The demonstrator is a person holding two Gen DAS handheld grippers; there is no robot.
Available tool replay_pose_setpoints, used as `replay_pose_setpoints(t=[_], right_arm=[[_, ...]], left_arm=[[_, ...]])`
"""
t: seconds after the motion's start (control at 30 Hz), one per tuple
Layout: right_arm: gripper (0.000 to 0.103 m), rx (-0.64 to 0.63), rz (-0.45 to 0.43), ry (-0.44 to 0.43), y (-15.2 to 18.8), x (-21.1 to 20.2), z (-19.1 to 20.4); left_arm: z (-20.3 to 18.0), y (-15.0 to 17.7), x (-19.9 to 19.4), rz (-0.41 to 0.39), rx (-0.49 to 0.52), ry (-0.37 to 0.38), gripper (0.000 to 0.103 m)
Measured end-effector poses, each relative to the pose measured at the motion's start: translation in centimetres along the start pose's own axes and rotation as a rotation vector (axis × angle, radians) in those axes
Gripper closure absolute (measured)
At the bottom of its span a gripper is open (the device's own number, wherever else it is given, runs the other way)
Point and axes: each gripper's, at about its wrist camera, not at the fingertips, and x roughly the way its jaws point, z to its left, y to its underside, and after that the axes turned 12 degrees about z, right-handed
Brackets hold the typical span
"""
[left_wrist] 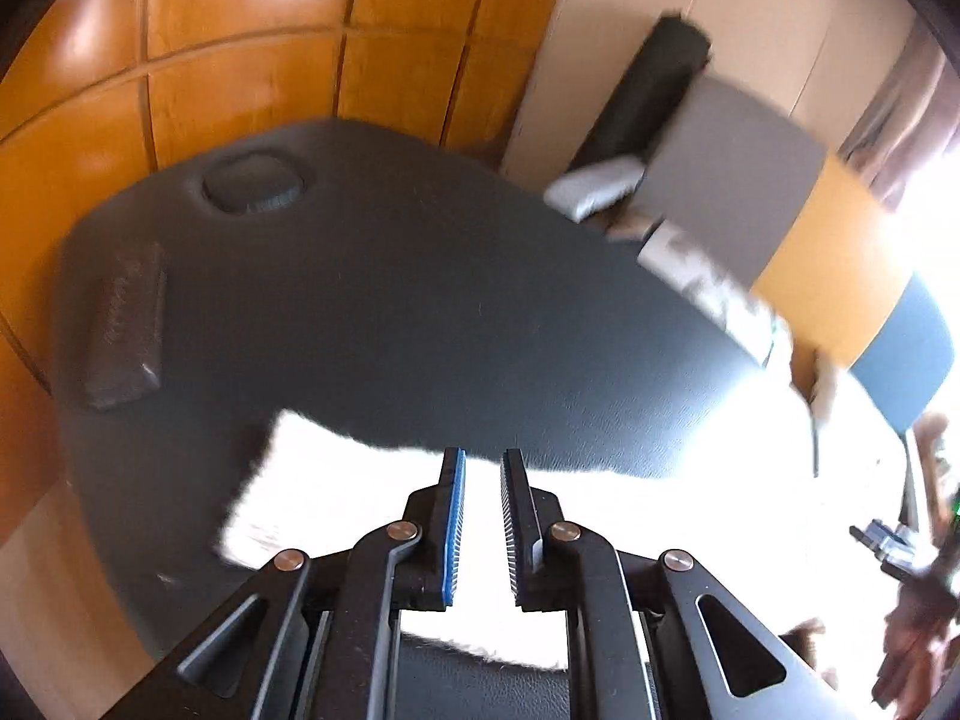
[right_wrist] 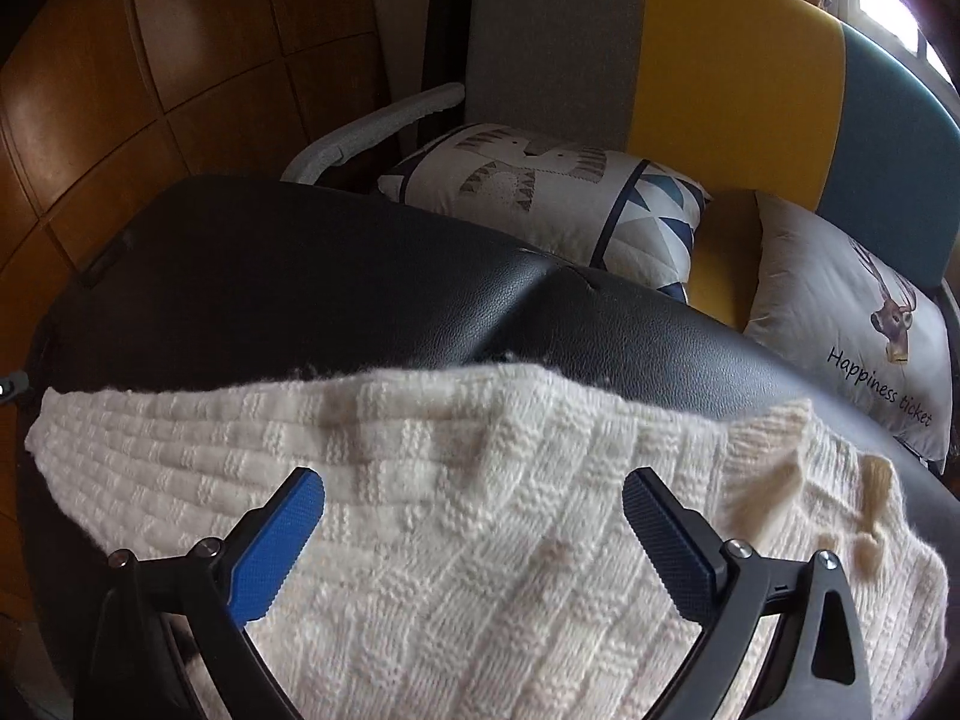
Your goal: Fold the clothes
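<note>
Right wrist view: one cream sweater (right_wrist: 480, 510) under the wide-open, empty right hand-held gripper (right_wrist: 474, 495); left hand-held gripper (left_wrist: 482, 468) narrowly open, empty.

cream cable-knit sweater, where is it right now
The cream cable-knit sweater lies spread on the near part of the black leather table, directly under the open right gripper, with the patterned cushions beyond the table's far edge.

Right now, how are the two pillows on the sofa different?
The white quilted pillow with blue triangles shows a striped animal drawing; the plain pale pillow with a deer head carries the words "Happiness ticket". The quilted pillow lies farther left, by the sofa's grey armrest; the deer pillow lies to the right, before the blue backrest panel. Both lean behind the black leather surface.
</note>
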Motion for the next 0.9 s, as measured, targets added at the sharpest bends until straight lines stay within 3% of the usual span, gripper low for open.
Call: replay_pose_setpoints(t=[0.1,0.17,0.3,0.5,0.63,0.83,0.9], right_arm=[[0.005,0.014,0.014,0.018,-0.4,0.6,-0.3],[0.000,0.024,0.020,0.033,-0.3,0.9,-0.4],[0.000,0.044,0.032,0.062,-0.3,1.4,-0.7],[0.004,0.079,0.028,0.076,0.4,0.8,-1.3],[0.004,0.075,-0.005,0.032,3.8,-2.4,-1.6],[0.004,0.073,-0.006,0.016,11.8,-6.5,-2.0],[0.004,0.087,0.007,0.035,14.5,-7.3,-2.1]], left_arm=[[1.4,1.1,3.1,0.090,-0.094,-0.034,0.091],[3.9,2.4,3.3,0.063,-0.142,0.048,0.091],[5.2,3.3,2.7,0.060,-0.150,0.075,0.094],[2.6,1.7,1.6,0.099,-0.126,-0.016,0.094],[1.2,5.5,-2.0,0.084,-0.092,0.149,0.091],[-9.5,11.7,-2.7,0.206,0.211,0.374,0.090],[-13.4,13.5,-2.2,0.249,0.303,0.414,0.090]])
